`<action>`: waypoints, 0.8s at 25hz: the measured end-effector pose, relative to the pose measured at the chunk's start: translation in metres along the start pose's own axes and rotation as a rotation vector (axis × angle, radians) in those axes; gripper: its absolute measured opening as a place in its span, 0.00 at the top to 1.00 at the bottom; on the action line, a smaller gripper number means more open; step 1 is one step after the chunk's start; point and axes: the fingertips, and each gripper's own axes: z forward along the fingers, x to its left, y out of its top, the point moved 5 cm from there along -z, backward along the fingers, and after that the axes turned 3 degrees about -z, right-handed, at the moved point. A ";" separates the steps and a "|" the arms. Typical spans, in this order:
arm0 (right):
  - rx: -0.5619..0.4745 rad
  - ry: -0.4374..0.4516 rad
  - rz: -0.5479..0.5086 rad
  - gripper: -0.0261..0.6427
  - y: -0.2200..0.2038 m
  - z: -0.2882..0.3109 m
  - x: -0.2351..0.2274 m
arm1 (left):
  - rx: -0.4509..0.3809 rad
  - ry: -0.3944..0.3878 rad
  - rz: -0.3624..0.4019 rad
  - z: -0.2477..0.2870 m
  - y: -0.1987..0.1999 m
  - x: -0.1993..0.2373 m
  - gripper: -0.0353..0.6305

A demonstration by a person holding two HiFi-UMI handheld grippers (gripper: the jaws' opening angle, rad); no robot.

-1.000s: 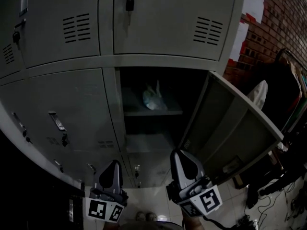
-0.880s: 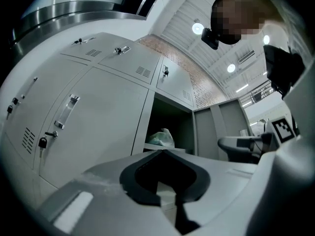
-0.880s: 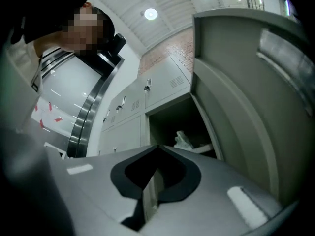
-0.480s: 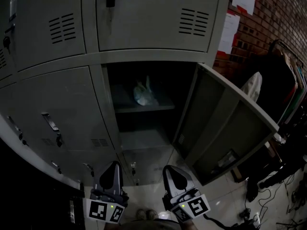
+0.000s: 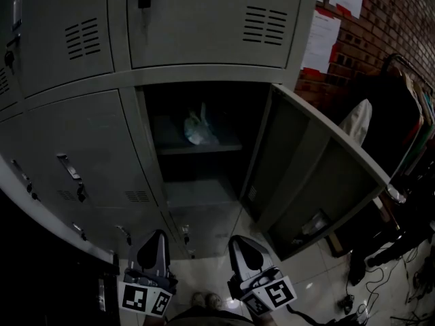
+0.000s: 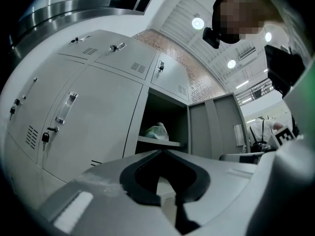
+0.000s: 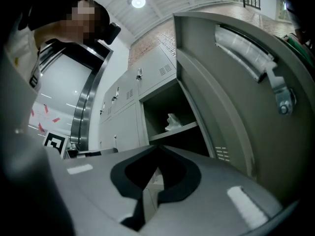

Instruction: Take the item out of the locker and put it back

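The right gripper (image 5: 243, 240) has sunk beside the left gripper (image 5: 155, 236), both jaws clenched empty; the plastic bag (image 5: 198, 129) sits untouched on the far locker shelf (image 5: 228, 146).

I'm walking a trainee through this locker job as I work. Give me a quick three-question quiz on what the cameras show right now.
1. True or false: the right gripper holds the plastic bag.
2. Where is the plastic bag? A: on the floor. B: on the shelf inside the open locker. C: hanging on the door.
3. Fill in: the jaws of the left gripper are ____.

Key: 1 false, it holds nothing. 2 B. 3 shut.
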 end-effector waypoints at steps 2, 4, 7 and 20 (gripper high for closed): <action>-0.008 0.014 0.013 0.96 0.001 -0.010 0.000 | 0.016 -0.002 0.004 -0.004 -0.008 -0.008 0.94; -0.004 0.003 0.028 0.96 -0.003 -0.023 -0.002 | 0.027 -0.009 0.005 -0.008 -0.013 -0.014 0.94; 0.005 -0.001 0.045 0.96 -0.008 -0.043 0.013 | 0.045 -0.002 -0.001 -0.029 -0.016 -0.017 0.94; 0.003 0.085 0.024 0.96 -0.029 -0.213 0.191 | -0.083 0.026 0.021 -0.284 0.002 -0.066 0.94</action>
